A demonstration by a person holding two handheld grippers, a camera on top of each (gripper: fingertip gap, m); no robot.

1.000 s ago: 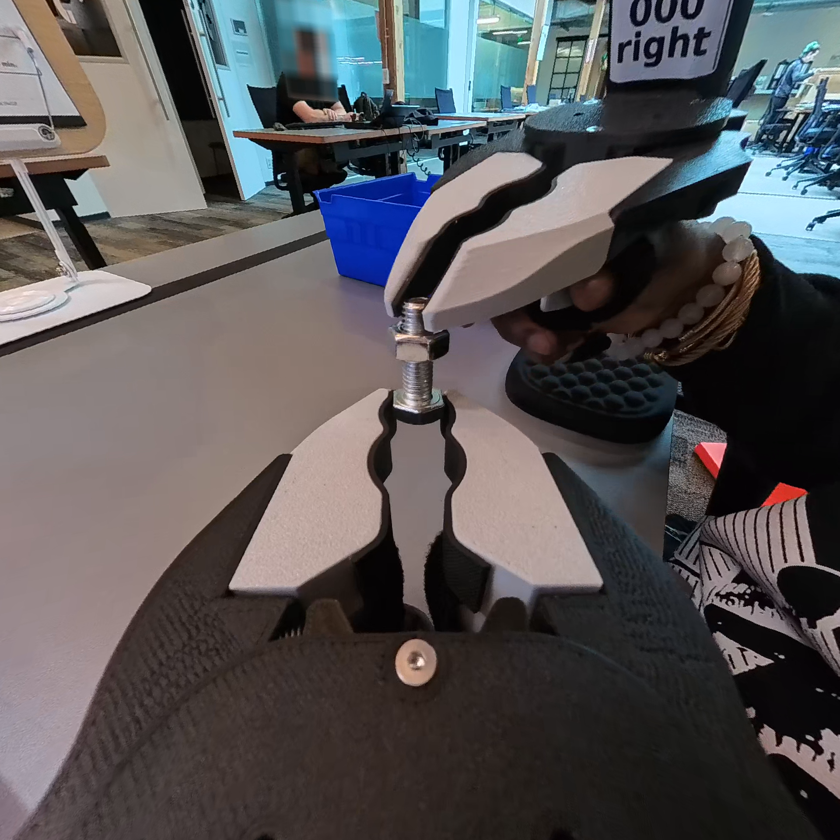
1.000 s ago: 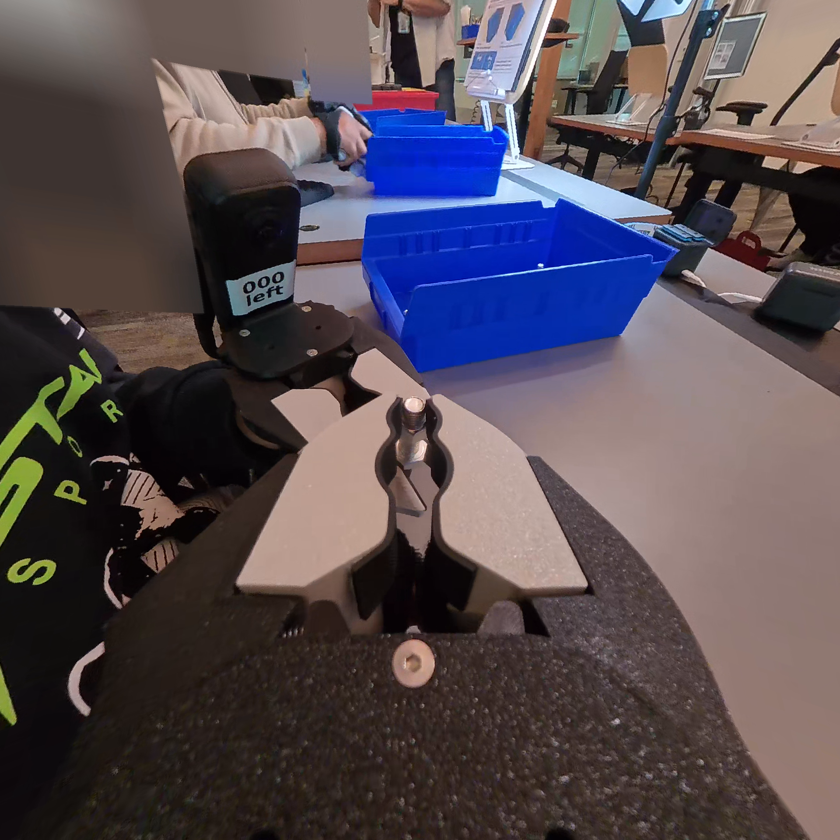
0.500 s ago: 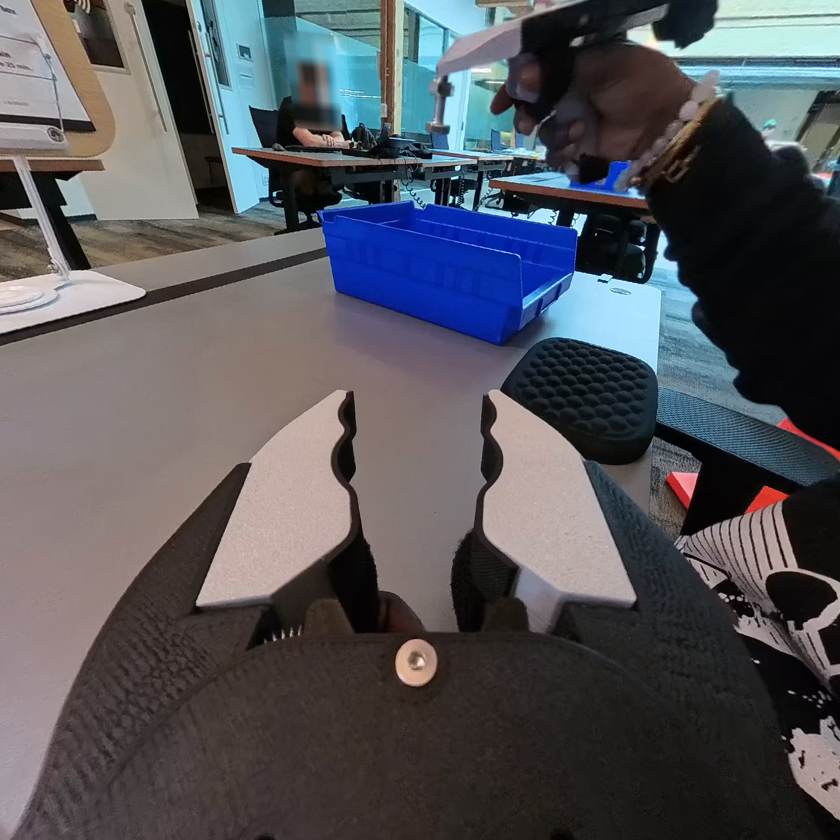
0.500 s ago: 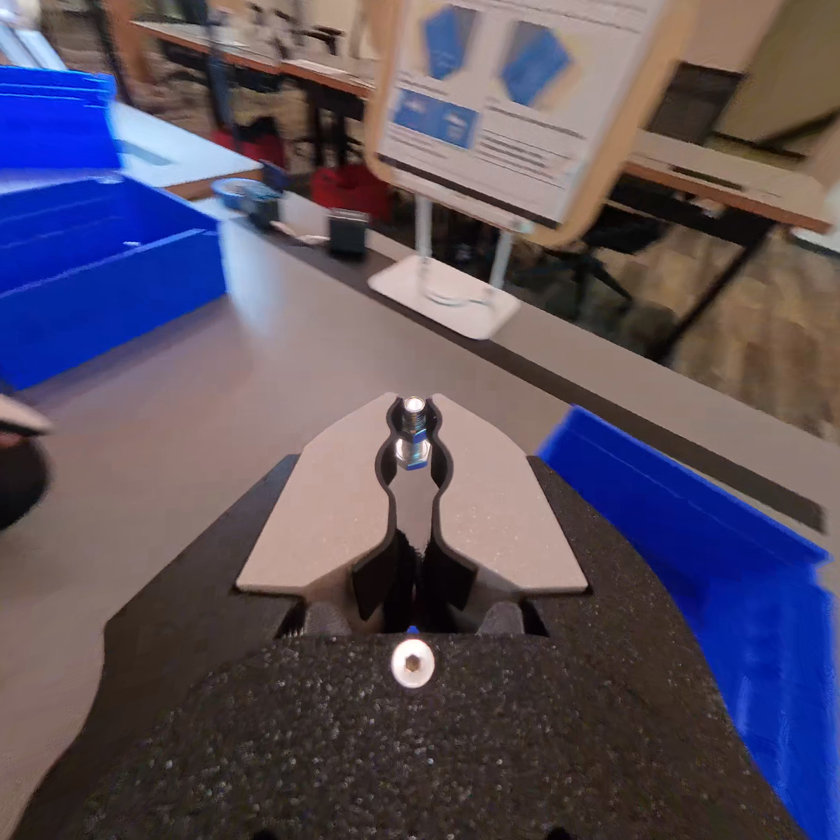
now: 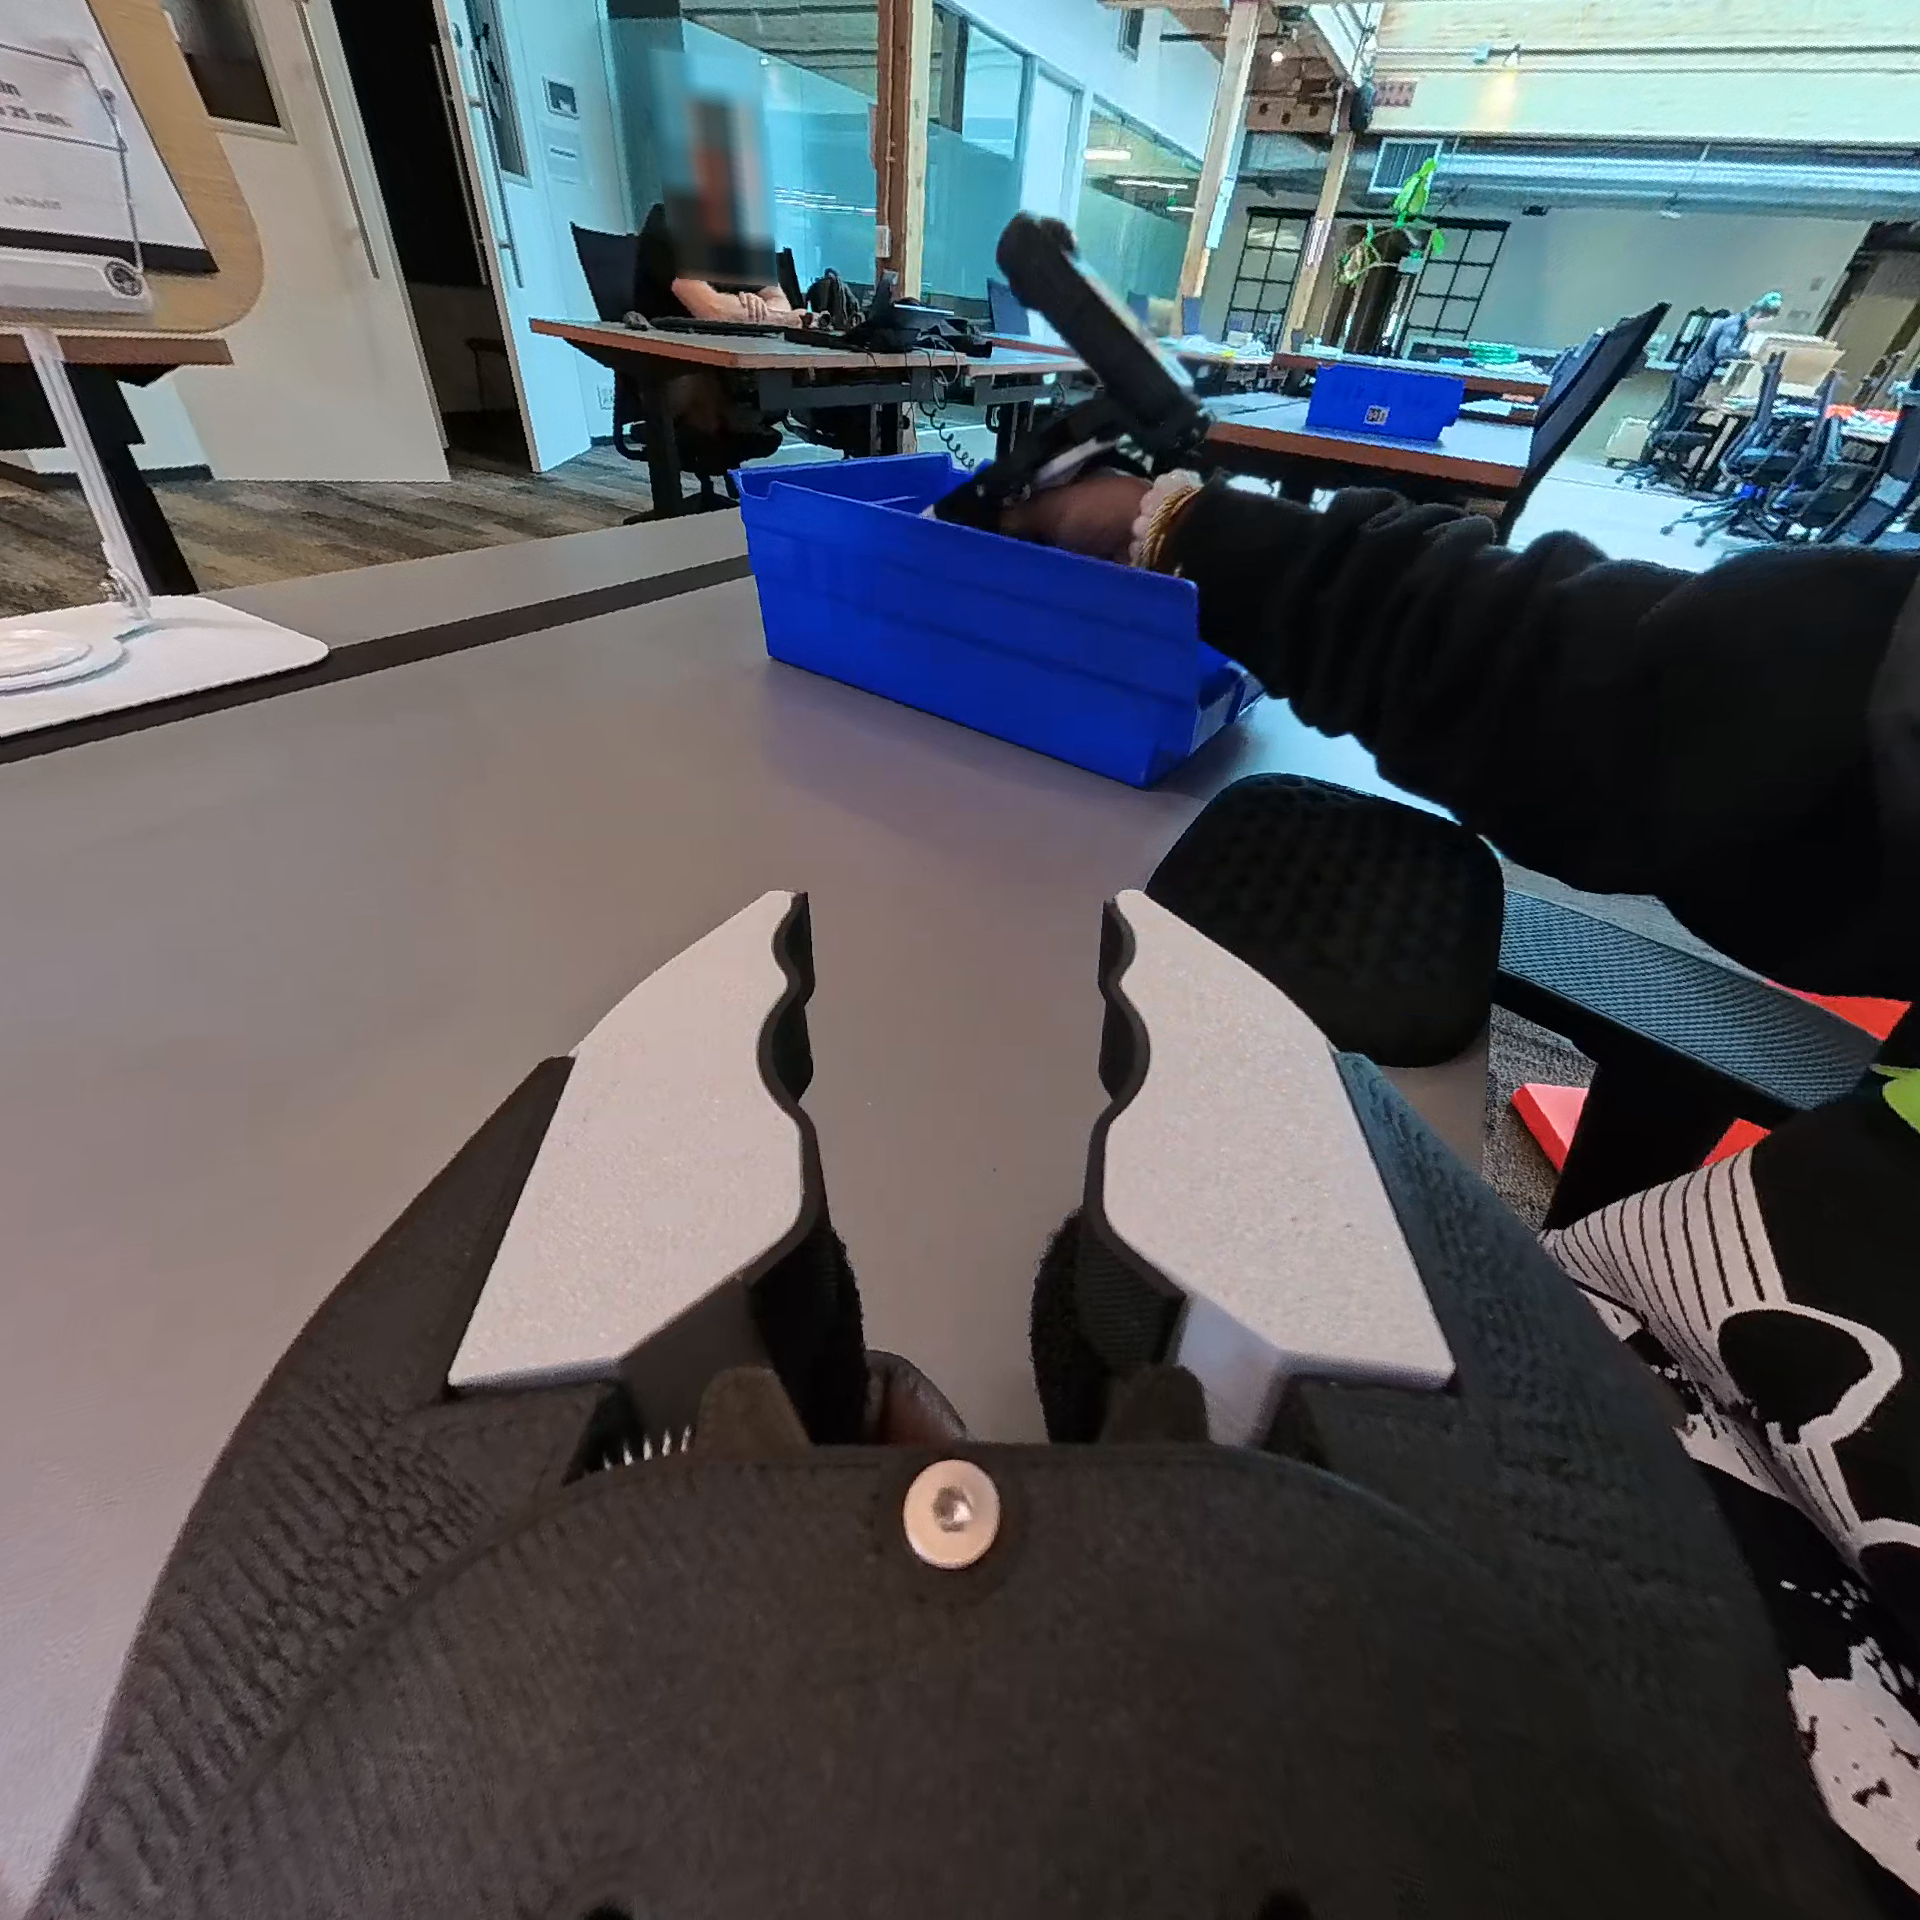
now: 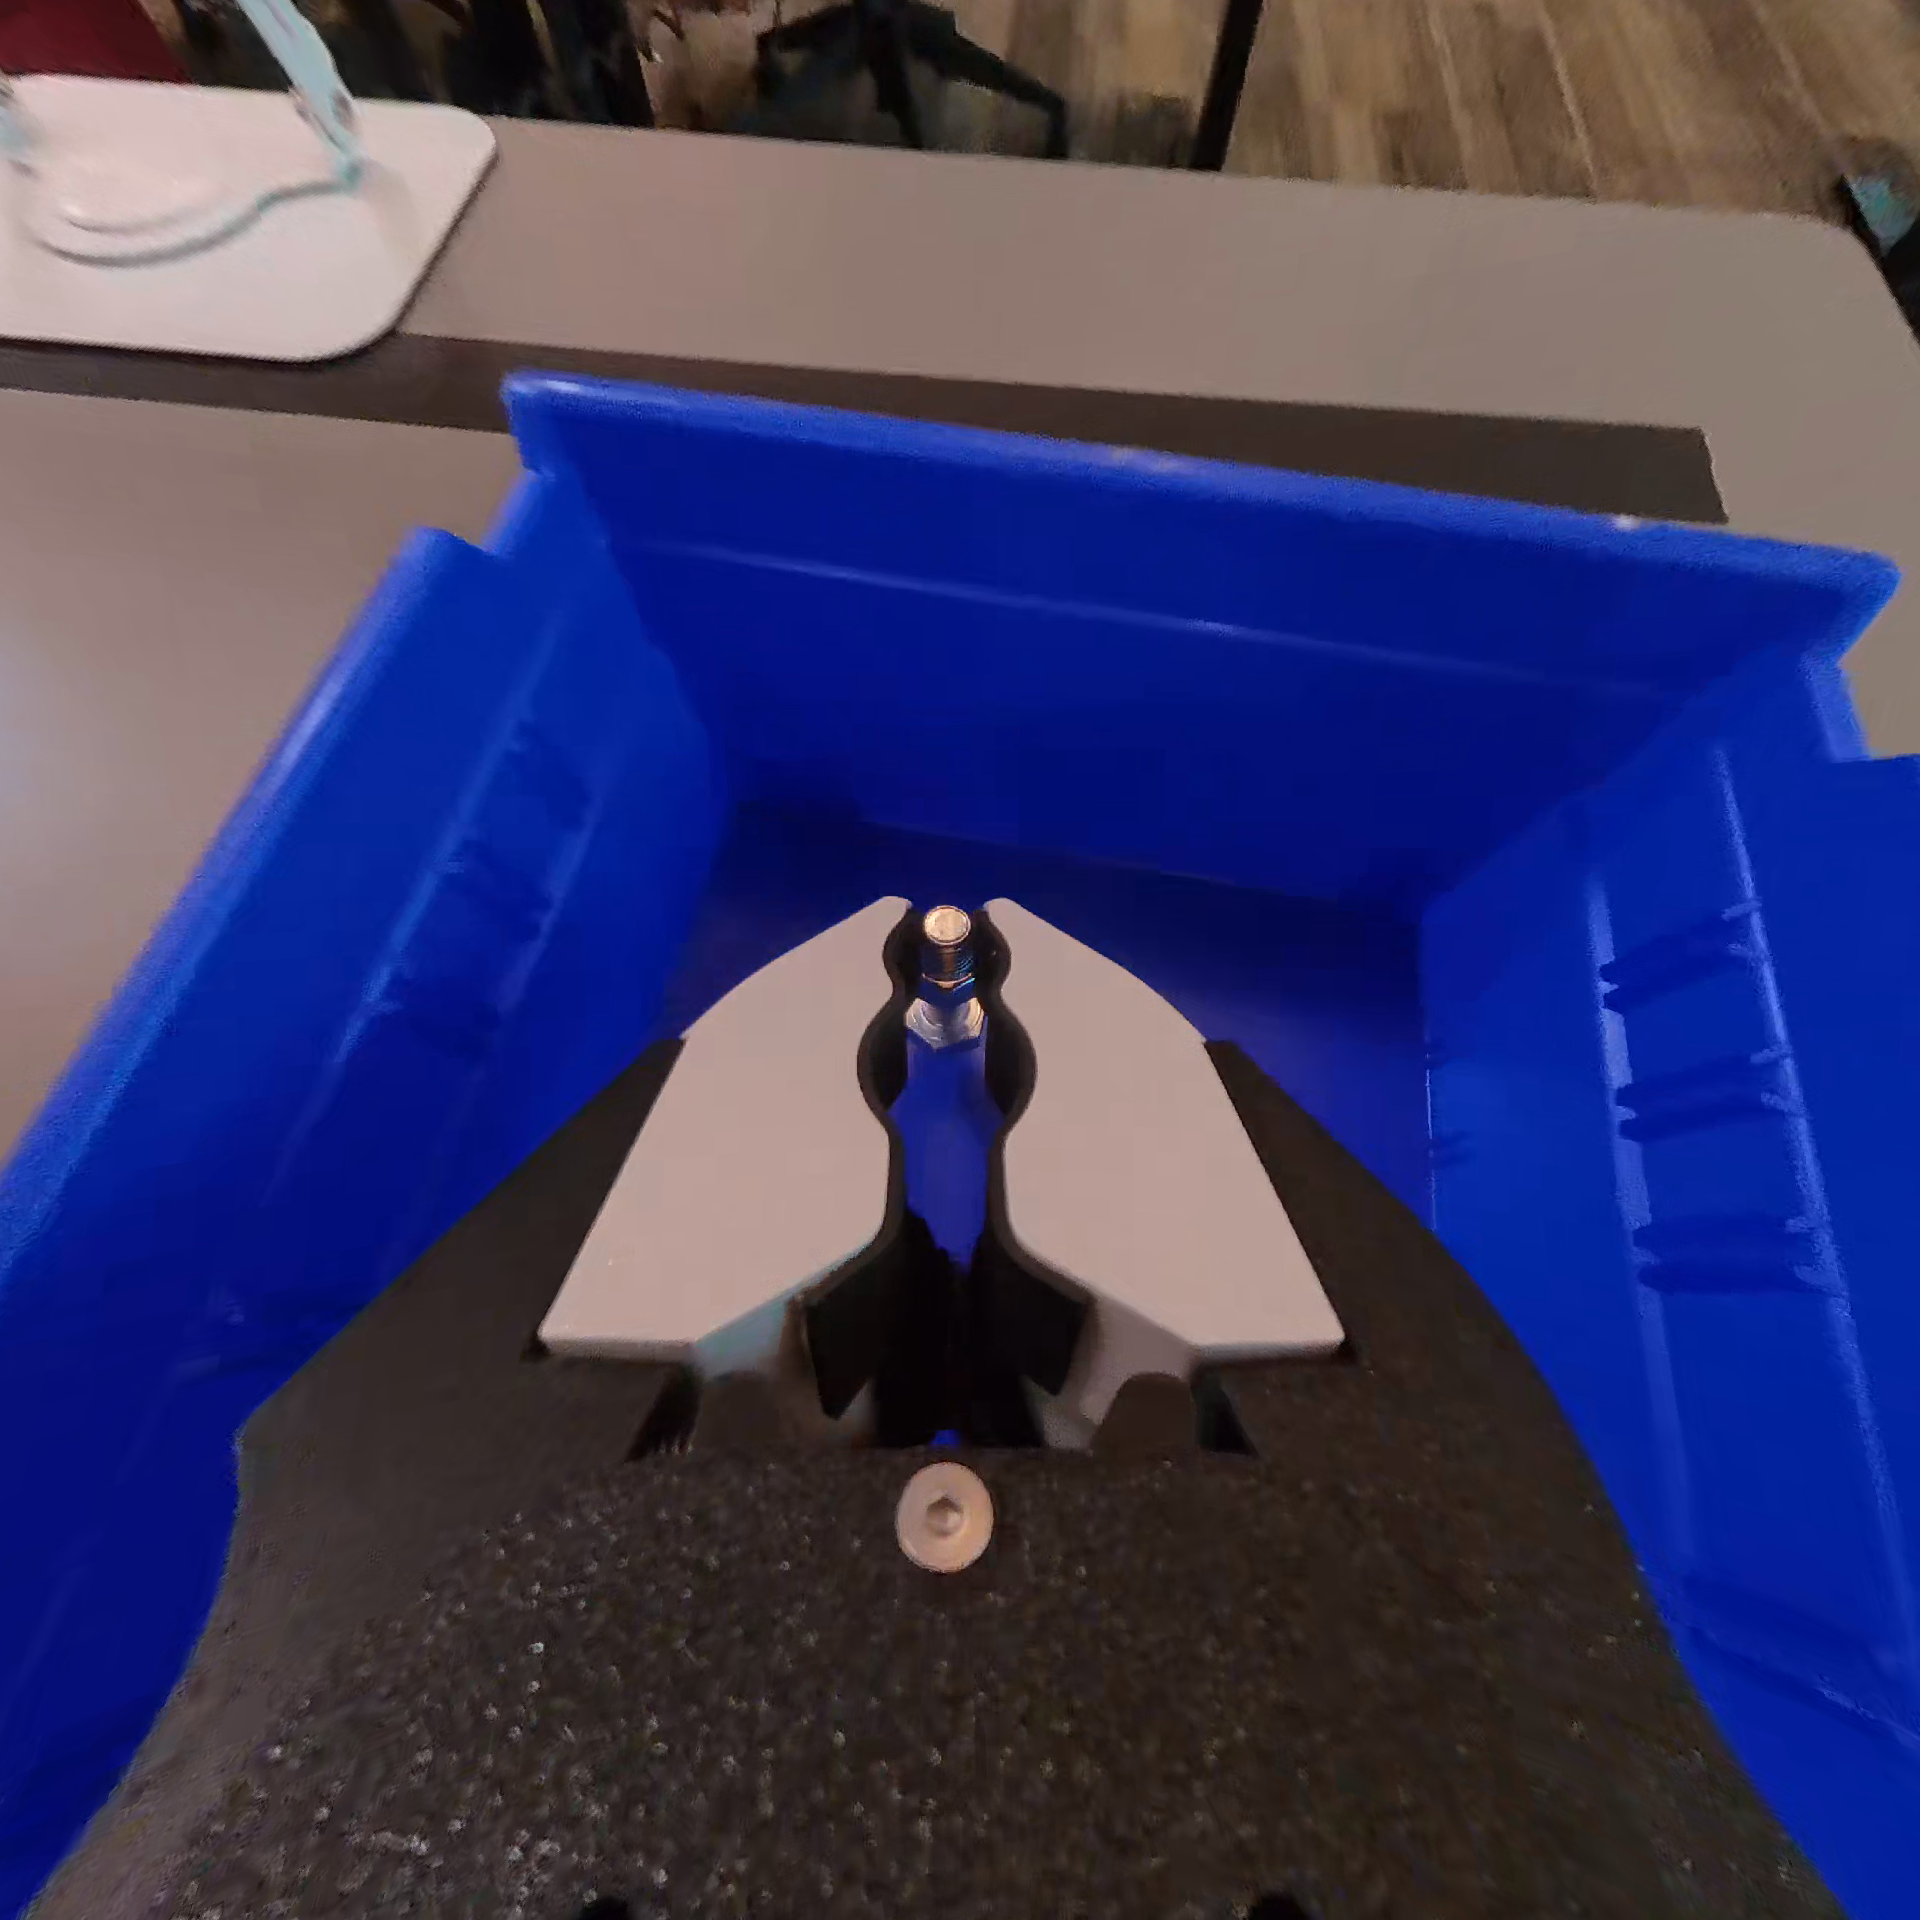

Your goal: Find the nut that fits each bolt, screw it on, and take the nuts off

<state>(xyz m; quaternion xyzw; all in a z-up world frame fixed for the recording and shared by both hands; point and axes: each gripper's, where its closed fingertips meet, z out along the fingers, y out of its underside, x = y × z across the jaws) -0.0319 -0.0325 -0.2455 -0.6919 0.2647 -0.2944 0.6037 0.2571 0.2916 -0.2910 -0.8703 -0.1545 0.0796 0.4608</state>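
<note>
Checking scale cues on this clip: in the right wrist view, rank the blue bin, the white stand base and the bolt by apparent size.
1. blue bin, fills most of the frame.
2. white stand base, partly cut off at the edge and farther away, so true size unsure.
3. bolt, smallest, clamped in the right gripper.

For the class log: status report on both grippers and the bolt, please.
Left gripper open, empty, above grey table. Right gripper shut on bolt with nut, inside blue bin. Nothing in the way.

Bright daylit left view, sharp; right view dimmer, motion-blurred, edges bowed
</note>
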